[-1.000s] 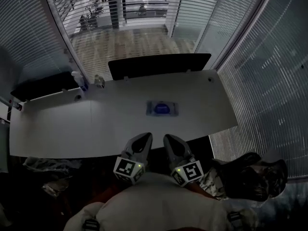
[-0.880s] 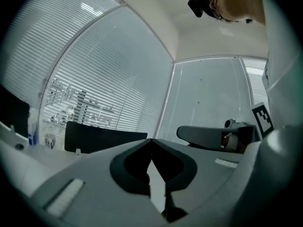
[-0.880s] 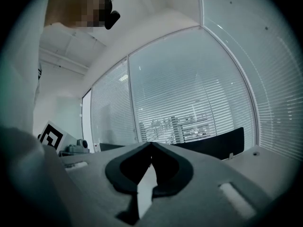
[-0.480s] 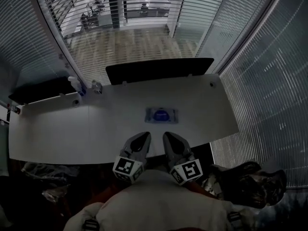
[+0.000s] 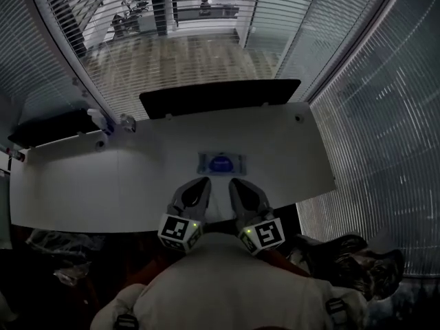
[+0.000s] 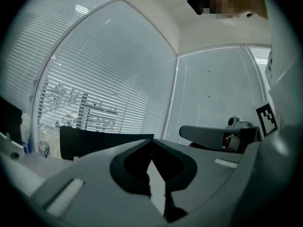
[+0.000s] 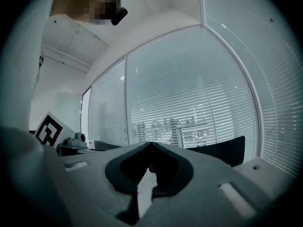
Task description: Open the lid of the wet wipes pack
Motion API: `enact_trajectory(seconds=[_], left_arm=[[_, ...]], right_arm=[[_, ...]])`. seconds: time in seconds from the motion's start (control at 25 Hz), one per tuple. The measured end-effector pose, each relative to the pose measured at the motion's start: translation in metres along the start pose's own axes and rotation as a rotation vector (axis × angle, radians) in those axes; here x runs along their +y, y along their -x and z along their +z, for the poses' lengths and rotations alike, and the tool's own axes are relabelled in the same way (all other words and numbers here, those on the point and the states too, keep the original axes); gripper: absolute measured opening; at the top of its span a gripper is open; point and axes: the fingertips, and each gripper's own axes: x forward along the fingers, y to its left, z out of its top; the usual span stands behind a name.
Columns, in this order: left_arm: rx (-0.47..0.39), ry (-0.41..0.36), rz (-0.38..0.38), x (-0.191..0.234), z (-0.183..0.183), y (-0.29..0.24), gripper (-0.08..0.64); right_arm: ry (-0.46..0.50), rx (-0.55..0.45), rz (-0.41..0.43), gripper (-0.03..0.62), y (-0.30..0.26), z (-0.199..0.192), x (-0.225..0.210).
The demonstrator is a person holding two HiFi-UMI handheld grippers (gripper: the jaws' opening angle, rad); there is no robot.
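Both tools are low at the bench's near edge: the left gripper (image 5: pixel 197 184) has its jaws pressed together on nothing, and the right gripper (image 5: pixel 238 184) beside it is the same, tips meeting, empty. Just beyond those tips, untouched and lined up with the gap between the two, the wet wipes pack (image 5: pixel 221 163) lies flat on the white bench (image 5: pixel 82 184), blue oval face up. Further out, a dark panel (image 5: pixel 220 96) stands along the bench's far edge, with slatted blinds (image 5: pixel 172 53) behind.
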Motion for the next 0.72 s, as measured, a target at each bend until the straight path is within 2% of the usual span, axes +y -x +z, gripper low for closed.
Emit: enact_trajectory(seconds=[0.28, 0.48, 0.72], left_arm=[[0.032, -0.011, 0.003, -0.001, -0.009, -0.012, 0.003], [0.064, -0.032, -0.002, 0.004, -0.018, -0.021, 0.003], [0.101, -0.002, 0.018, 0.016, -0.034, -0.022, 0.003]], right_arm=[[-0.011, 0.019, 0.008, 0.0, -0.005, -0.002, -0.008], [-0.009, 0.046, -0.005, 0.0, -0.008, -0.017, -0.013], [0.02, 0.099, 0.002, 0.001, -0.015, -0.033, -0.014]])
